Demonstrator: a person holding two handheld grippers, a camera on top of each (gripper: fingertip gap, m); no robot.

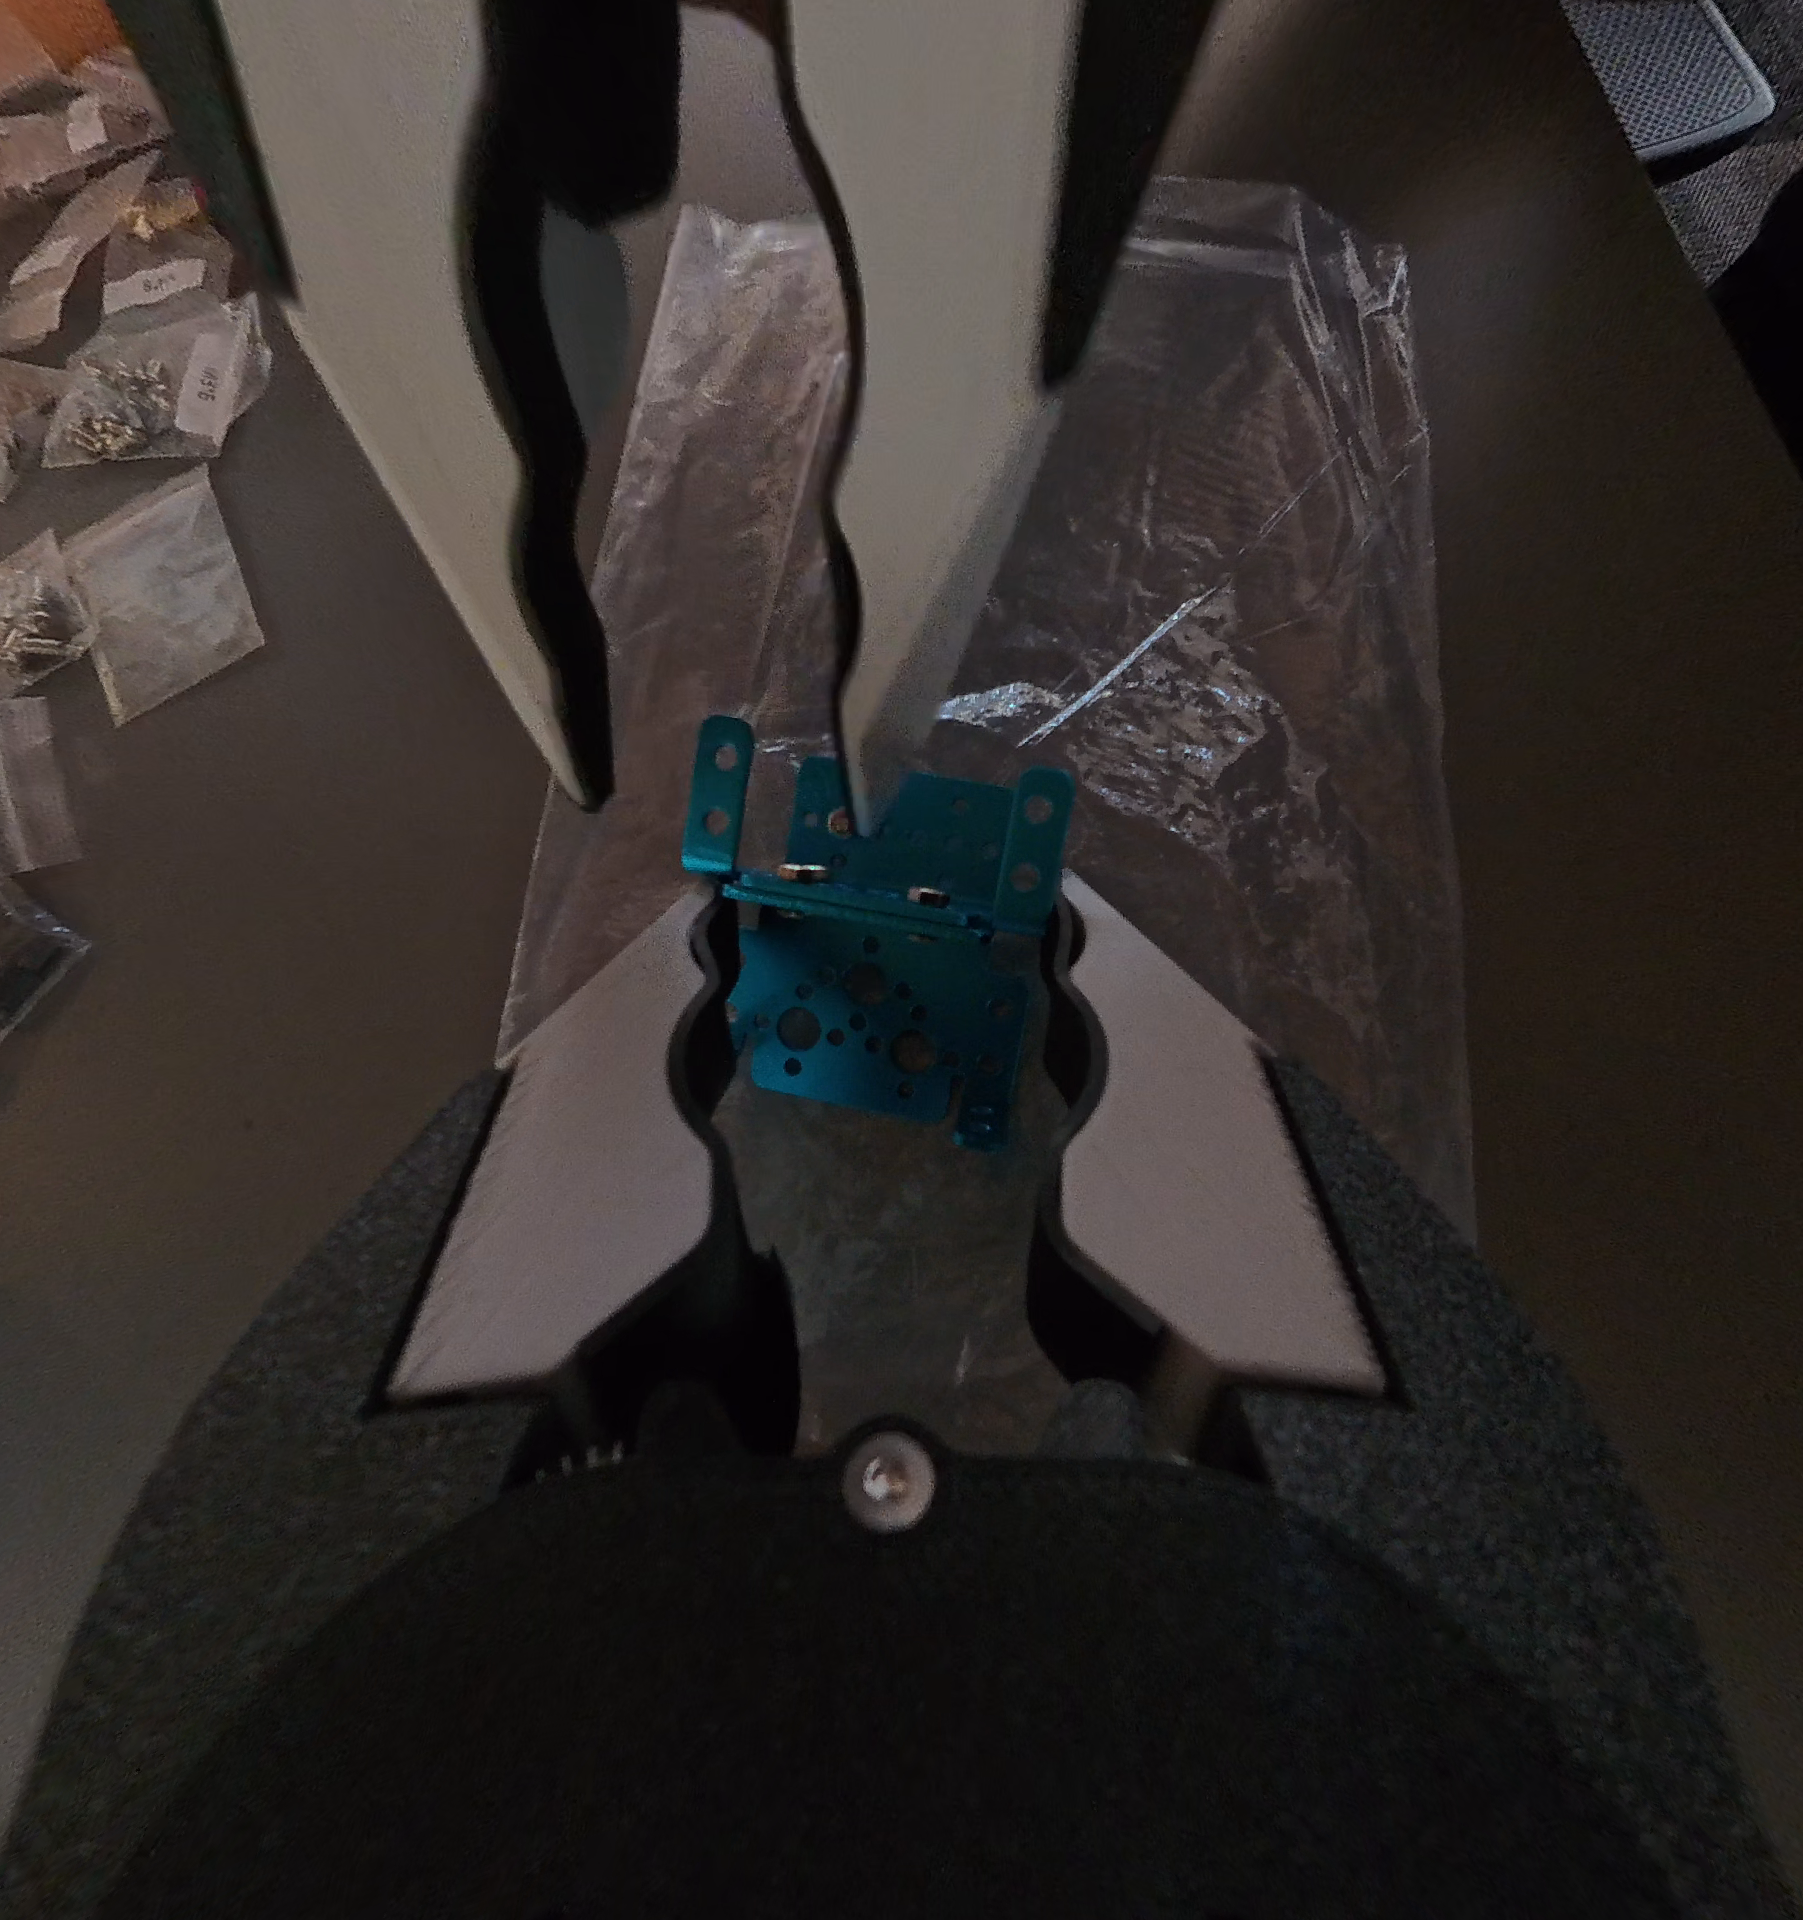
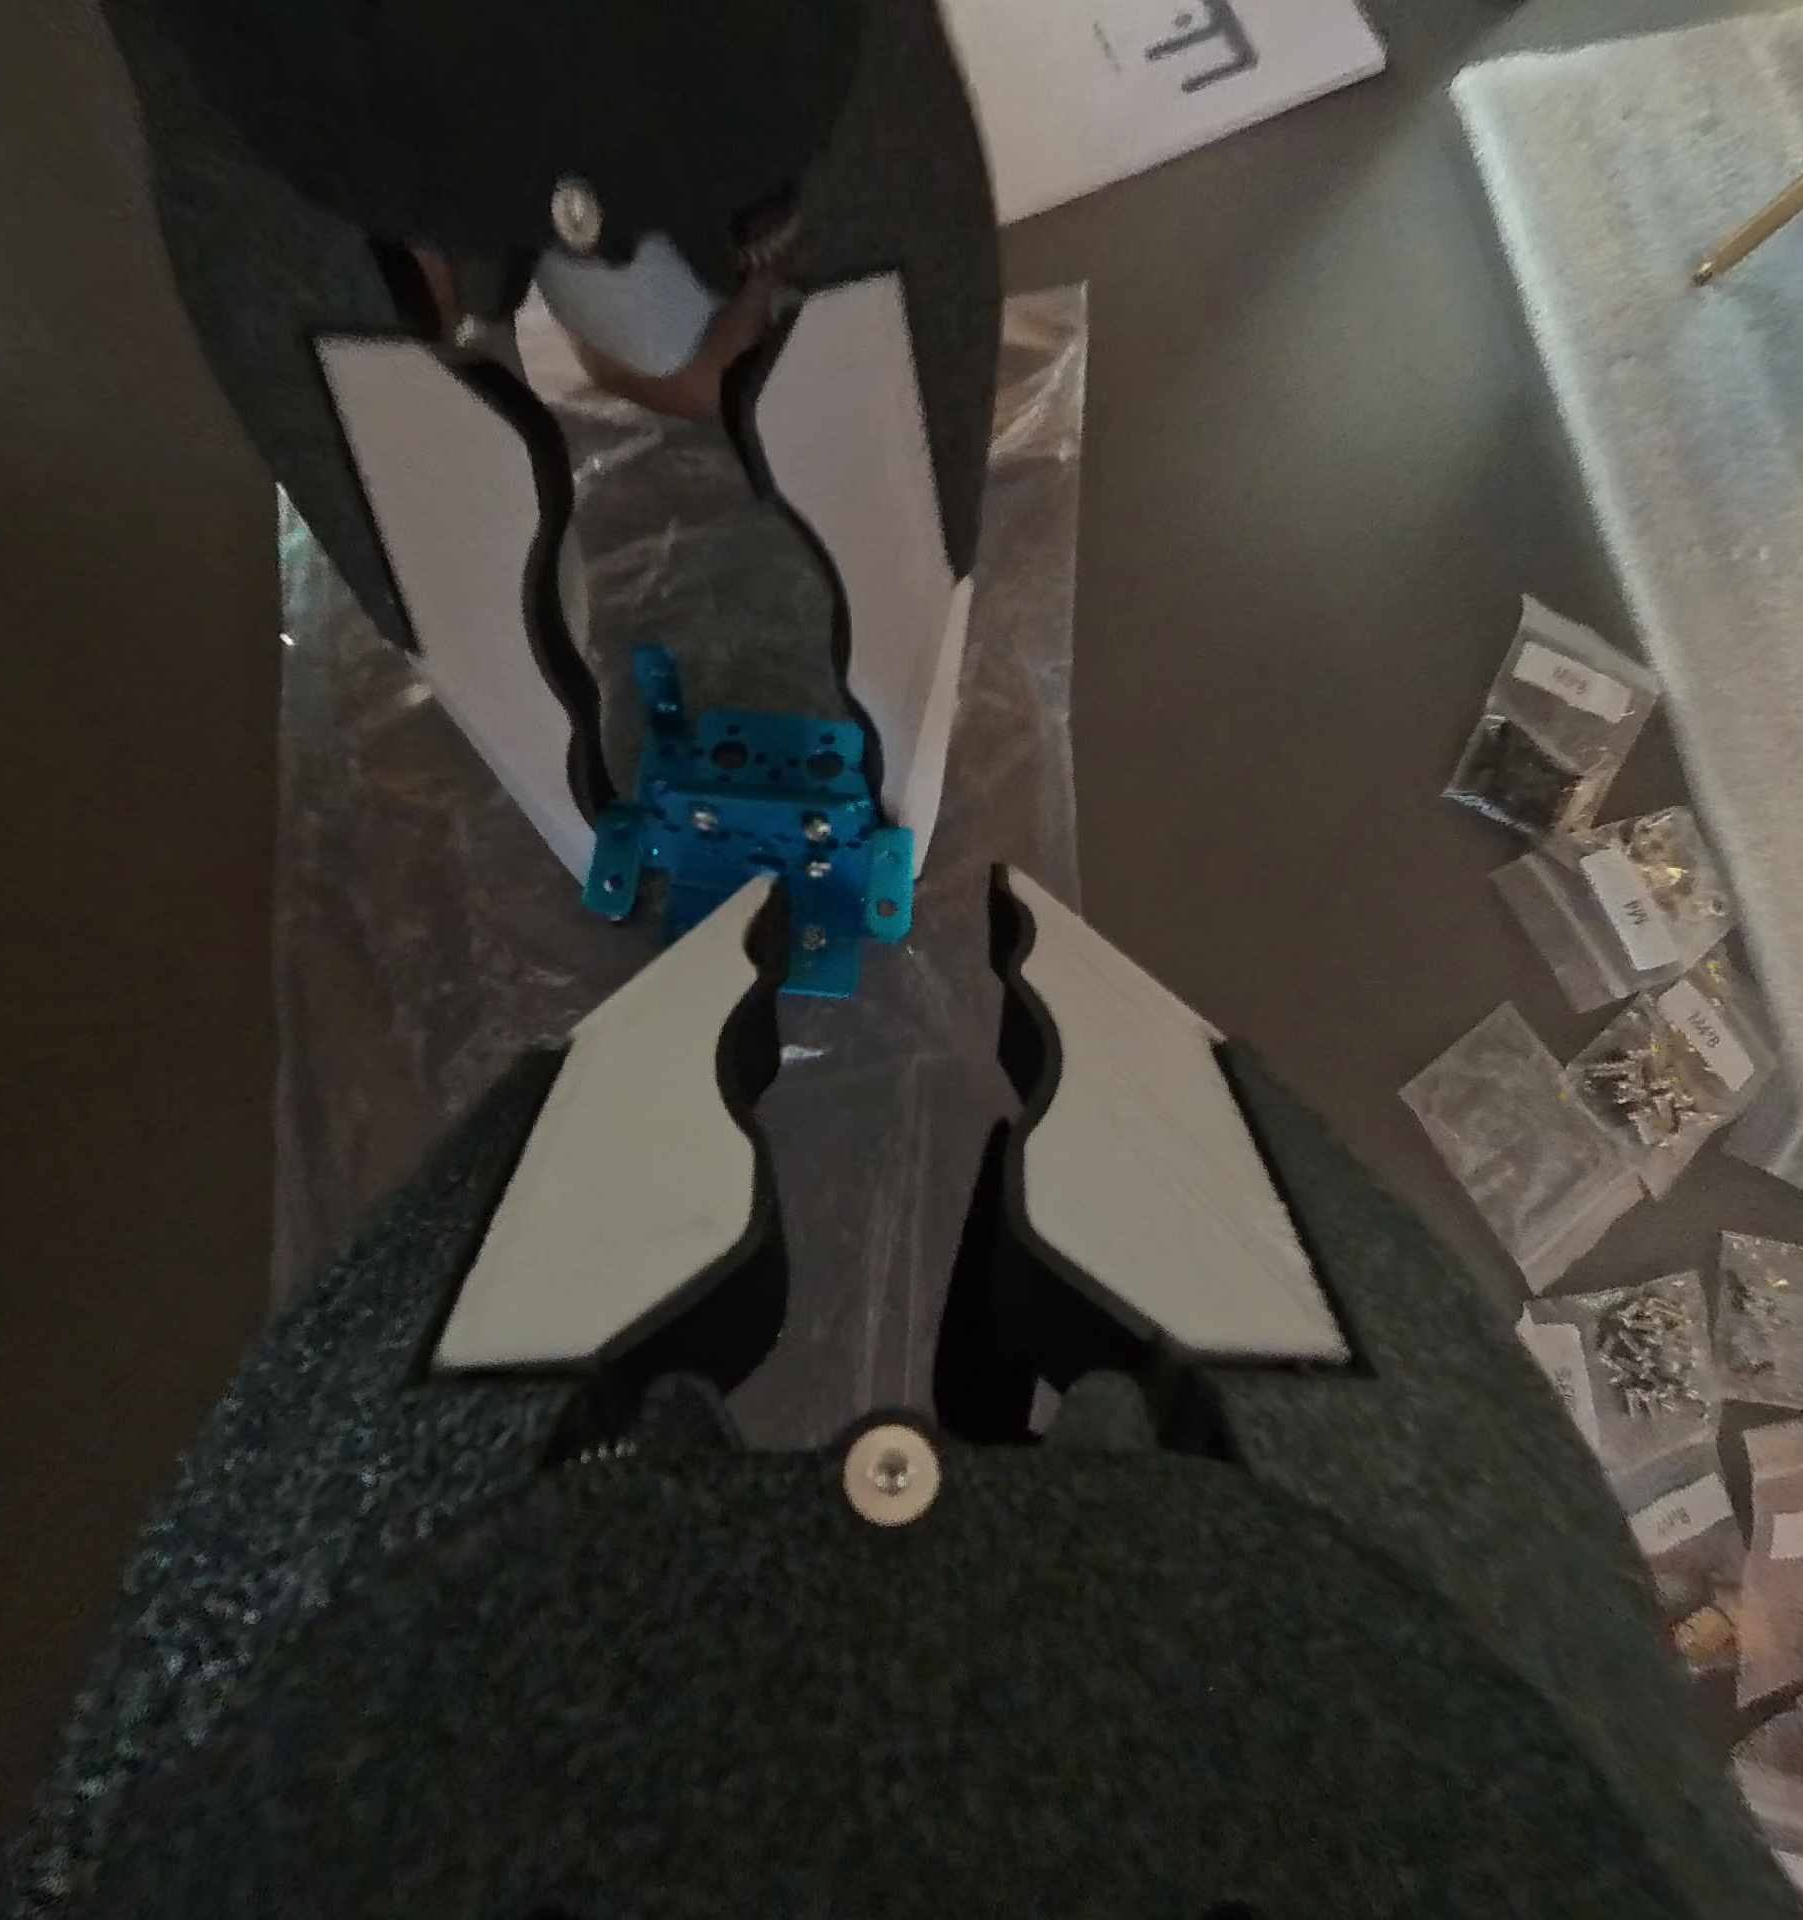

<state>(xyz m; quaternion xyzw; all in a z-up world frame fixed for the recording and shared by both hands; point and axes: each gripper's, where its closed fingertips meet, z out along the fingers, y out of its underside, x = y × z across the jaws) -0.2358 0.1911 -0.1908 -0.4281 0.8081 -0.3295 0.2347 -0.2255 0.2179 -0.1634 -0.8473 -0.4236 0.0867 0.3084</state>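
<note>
The left tool point(image 1: 881, 909) grips a blue perforated metal bracket assembly point(image 1: 876, 956) between its tips, above clear plastic wrap point(image 1: 1240, 727) on the dark bench point(image 1: 253, 935). The right tool point(image 2: 881, 883) stands apart-fingered, one fingertip point(image 2: 751, 894) touching the bracket; small parts bags point(image 2: 1603, 1039) lie nearby.

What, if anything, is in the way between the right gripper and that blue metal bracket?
Nothing visible. The right gripper is open, and one of its fingers appears to touch the blue bracket directly. The left gripper clamps the bracket from the opposite side, above clear plastic wrap.
</note>
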